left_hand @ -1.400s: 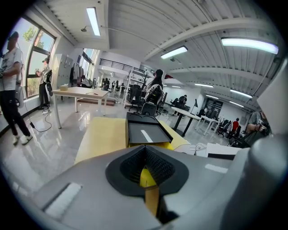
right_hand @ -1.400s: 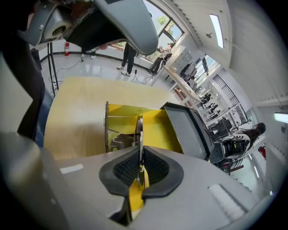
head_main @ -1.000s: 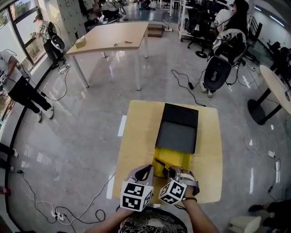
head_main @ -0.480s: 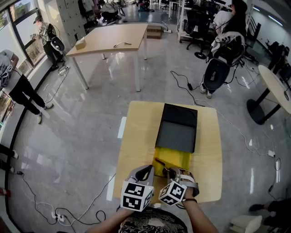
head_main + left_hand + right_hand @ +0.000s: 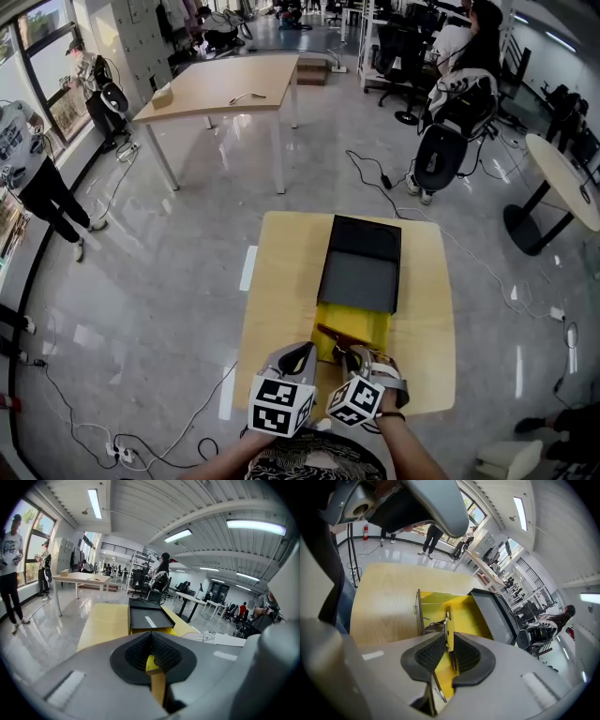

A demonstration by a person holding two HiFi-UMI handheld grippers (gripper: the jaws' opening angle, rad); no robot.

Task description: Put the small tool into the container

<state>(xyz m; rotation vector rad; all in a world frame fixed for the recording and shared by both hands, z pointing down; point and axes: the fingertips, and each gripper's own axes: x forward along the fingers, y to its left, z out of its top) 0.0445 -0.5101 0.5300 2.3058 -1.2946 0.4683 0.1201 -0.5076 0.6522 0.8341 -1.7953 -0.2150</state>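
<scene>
A yellow container (image 5: pixel 354 323) (image 5: pixel 464 616) stands on a small wooden table (image 5: pixel 281 281). Its black lid (image 5: pixel 361 267) (image 5: pixel 150 618) lies folded back on the far side. My right gripper (image 5: pixel 354 358) (image 5: pixel 449 641) is at the container's near edge, shut on a thin flat small tool (image 5: pixel 448 625) with a metal edge and a yellow face. The tool points over the open box, where it shows as a dark sliver (image 5: pixel 333 334). A grey metal piece lies inside the box. My left gripper (image 5: pixel 298 358) (image 5: pixel 151 637) hovers just left of it, pads meeting, holding nothing.
A larger wooden table (image 5: pixel 220 84) stands far back left, and a round table (image 5: pixel 562 178) is at the right. An office chair loaded with bags (image 5: pixel 445 141) is behind the small table. People (image 5: pixel 33 159) stand by the left windows. Cables trail over the floor.
Both grippers stay at the container's near edge, with the tool still held. Only the head view has shifted slightly.
</scene>
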